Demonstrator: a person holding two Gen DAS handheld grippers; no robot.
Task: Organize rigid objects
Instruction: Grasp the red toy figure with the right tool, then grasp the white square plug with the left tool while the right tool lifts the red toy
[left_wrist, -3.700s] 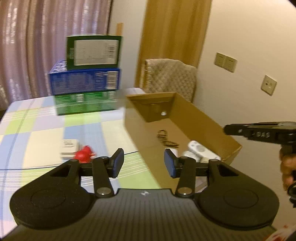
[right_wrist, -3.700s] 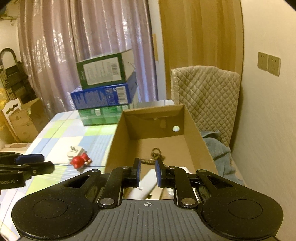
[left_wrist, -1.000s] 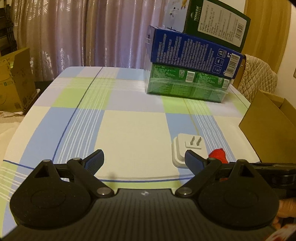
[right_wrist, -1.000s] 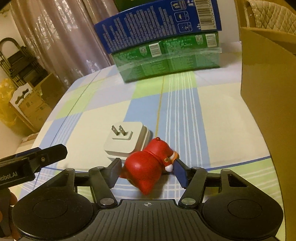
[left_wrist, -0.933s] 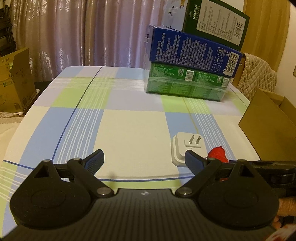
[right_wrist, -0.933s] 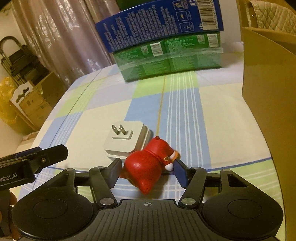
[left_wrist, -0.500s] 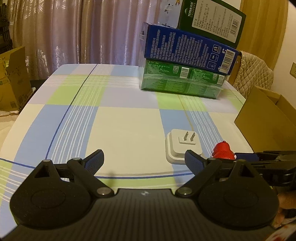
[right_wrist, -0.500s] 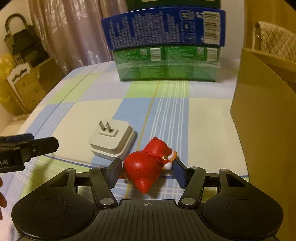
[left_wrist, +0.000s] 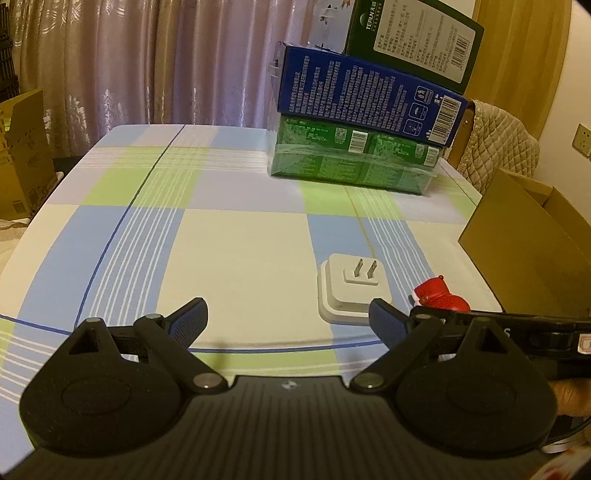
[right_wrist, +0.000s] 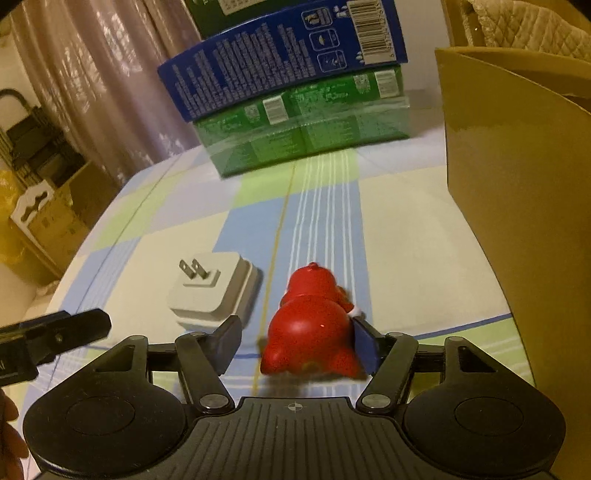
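The red toy (right_wrist: 310, 325) lies on the bench (left_wrist: 236, 243) between the jaws of the right tongs (right_wrist: 295, 343), which are opening around it. The right pad touches its flank; a gap shows at the left pad, so the grip looks released. The toy's long axis runs toward twelve o'clock from these tongs, head away. The white plug (right_wrist: 210, 291) sits just beside it at ten o'clock. The box (right_wrist: 517, 192) stands at two o'clock. The left tongs (left_wrist: 288, 317) hang wide and empty, farther off.
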